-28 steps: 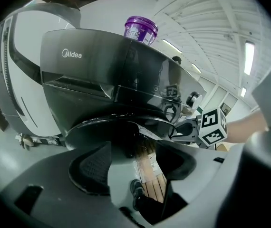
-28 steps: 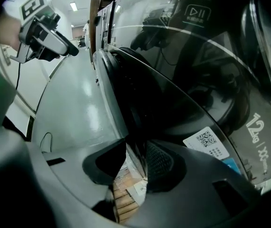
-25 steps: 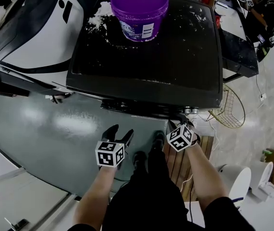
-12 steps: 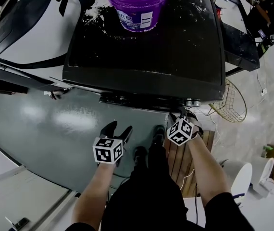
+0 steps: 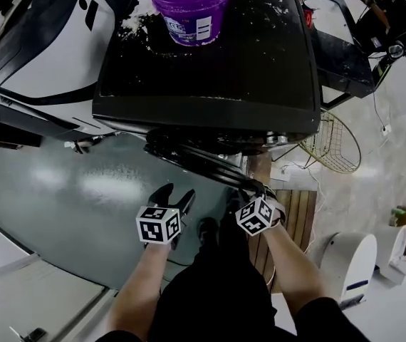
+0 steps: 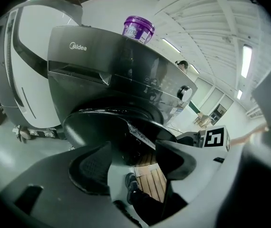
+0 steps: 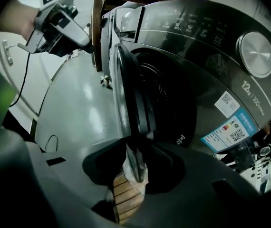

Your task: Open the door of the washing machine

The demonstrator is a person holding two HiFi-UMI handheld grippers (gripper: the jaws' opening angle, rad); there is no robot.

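Note:
The dark grey washing machine (image 5: 203, 63) stands in front of me, seen from above. Its round door (image 5: 196, 159) stands ajar, swung out from the front. My right gripper (image 5: 249, 189) is shut on the door's free rim (image 7: 128, 99); the thin edge runs between its pads (image 7: 136, 163), and its jaws have just closed a little further on it. My left gripper (image 5: 177, 193) hangs open to the left, short of the door (image 6: 111, 127), with nothing between its fingers (image 6: 95, 167). The right gripper view shows the left gripper (image 7: 73, 32) over the floor.
A purple bucket (image 5: 189, 6) sits on the machine's top beside spilled white powder. A white appliance (image 5: 39, 41) stands at the left. At the right are a gold wire basket (image 5: 335, 148), a wooden slat board (image 5: 292, 216) and a white round device (image 5: 349, 262). My shoes (image 5: 206, 230) are below.
The door has swung out from the machine's front. My right gripper has come back toward me and to the left with the rim in it. The left gripper has barely shifted.

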